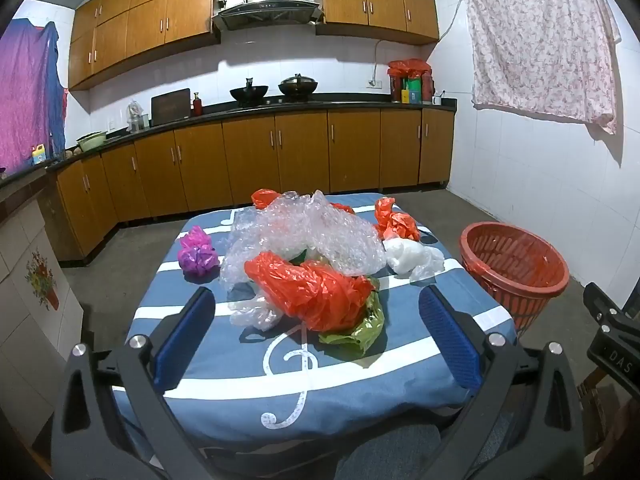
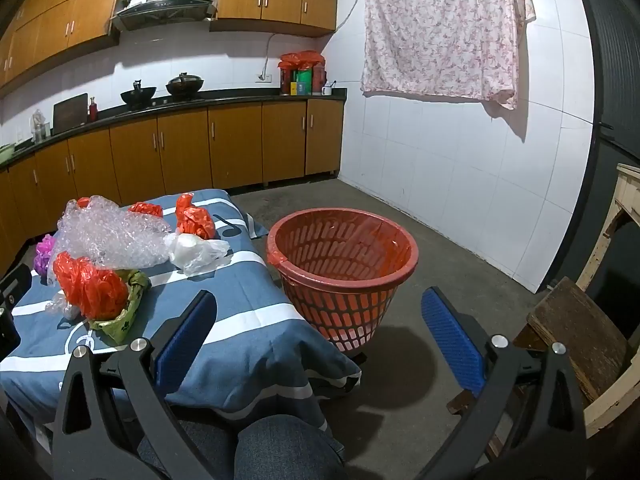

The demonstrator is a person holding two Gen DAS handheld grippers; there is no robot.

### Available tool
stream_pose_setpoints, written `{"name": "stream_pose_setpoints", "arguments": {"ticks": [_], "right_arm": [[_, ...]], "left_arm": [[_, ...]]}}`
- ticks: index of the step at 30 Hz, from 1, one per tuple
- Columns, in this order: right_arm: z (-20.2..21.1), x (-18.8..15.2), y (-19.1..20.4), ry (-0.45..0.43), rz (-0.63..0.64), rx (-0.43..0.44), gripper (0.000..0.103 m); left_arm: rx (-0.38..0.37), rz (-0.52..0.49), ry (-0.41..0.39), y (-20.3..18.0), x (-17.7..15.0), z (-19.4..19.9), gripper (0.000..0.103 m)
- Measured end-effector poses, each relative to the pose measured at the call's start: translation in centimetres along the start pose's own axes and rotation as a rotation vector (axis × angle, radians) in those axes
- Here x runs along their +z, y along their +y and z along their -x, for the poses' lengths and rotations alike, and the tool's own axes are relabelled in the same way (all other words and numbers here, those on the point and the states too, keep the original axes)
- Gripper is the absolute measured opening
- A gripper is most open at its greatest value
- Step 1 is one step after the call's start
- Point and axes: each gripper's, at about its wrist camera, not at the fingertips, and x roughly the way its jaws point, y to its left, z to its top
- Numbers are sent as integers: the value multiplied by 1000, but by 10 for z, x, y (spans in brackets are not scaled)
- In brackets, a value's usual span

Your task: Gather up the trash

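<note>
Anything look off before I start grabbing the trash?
Nothing spilled or damaged. The red basket stands upright on the floor beside the table; bubble wrap and bags sit piled on the cloth.

A heap of bubble wrap (image 1: 304, 232) sits mid-table (image 1: 400, 360), with a crumpled bag (image 1: 316, 288) before it toward the near edge. Another bag (image 1: 199, 254) lies by the left edge, two more (image 1: 412, 256) near the right edge. The basket (image 2: 344, 268) stands on the floor beside the table's right edge, apparently not touching.
</note>
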Motion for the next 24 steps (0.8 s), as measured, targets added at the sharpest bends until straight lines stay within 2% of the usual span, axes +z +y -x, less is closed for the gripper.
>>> {"name": "stream_pose_setpoints", "arguments": {"ticks": [24], "right_arm": [[1,1,0,-2,2,-1,101]], "left_arm": [[0,0,2,0,0,0,99]]}}
